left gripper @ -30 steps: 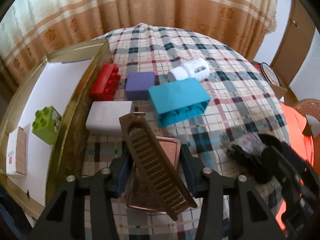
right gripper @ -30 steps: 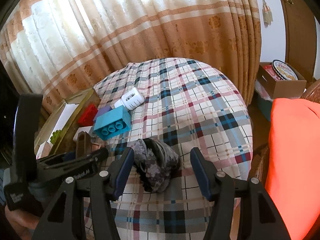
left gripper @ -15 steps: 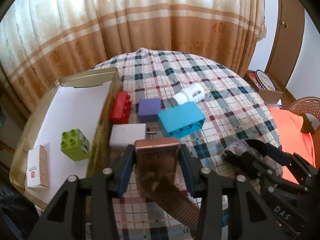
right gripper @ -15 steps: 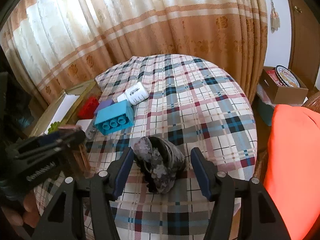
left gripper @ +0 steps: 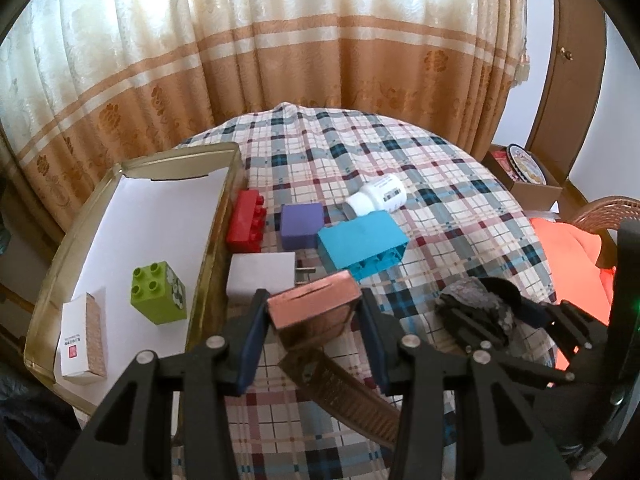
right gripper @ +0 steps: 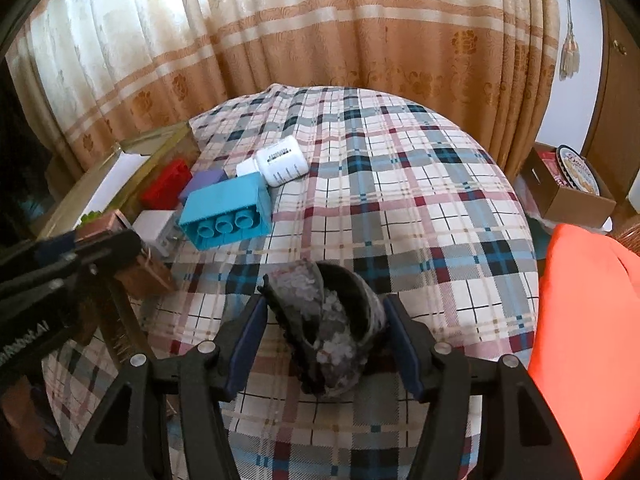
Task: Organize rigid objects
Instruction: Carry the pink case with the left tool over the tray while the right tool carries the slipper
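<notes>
- The left gripper (left gripper: 313, 330) was clamped on a copper-brown mirror (left gripper: 314, 306) with a comb (left gripper: 352, 394) hanging beneath it, held above the plaid cloth (left gripper: 440, 208) just right of the gold tray (left gripper: 120, 184).
- The right gripper (right gripper: 325, 334) had its jaws spread on either side of a dark speckled hair clip (right gripper: 332, 328); whether they touched it could not be told.
- A green block (left gripper: 159, 297) and a small box (left gripper: 82, 340) already lay in the tray; a white cube (left gripper: 260, 276), red block (left gripper: 247, 222), purple block (left gripper: 301, 225), blue block (left gripper: 362, 245) and bottle (left gripper: 378, 197) waited outside.
- The carry likely called for clearing the tray's rim, comb included, then lowering onto bare white floor away from the green block.
</notes>
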A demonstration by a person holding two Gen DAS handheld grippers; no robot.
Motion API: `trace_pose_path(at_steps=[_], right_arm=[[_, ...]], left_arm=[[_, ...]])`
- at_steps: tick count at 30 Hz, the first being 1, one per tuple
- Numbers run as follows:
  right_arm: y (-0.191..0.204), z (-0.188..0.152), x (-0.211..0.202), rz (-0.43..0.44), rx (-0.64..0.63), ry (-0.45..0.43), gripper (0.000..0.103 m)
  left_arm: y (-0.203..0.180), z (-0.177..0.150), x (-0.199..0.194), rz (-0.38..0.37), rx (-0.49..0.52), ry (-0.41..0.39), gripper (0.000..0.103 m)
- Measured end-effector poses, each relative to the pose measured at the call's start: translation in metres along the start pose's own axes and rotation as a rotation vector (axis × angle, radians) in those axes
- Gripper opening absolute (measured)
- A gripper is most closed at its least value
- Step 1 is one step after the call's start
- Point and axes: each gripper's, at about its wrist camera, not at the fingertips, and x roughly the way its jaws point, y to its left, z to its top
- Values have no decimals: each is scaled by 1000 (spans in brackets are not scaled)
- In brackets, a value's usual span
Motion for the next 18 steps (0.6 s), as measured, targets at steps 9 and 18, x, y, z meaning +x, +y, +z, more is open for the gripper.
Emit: trace_pose_path(at_steps=[9, 18], right_arm=[[-1, 2, -7, 12, 39, -4, 58], [-8, 6, -23, 73, 156, -33, 57]], left_arm=[[2, 5, -12, -4, 8, -37, 44], [12, 7, -22, -10, -9, -64, 44]])
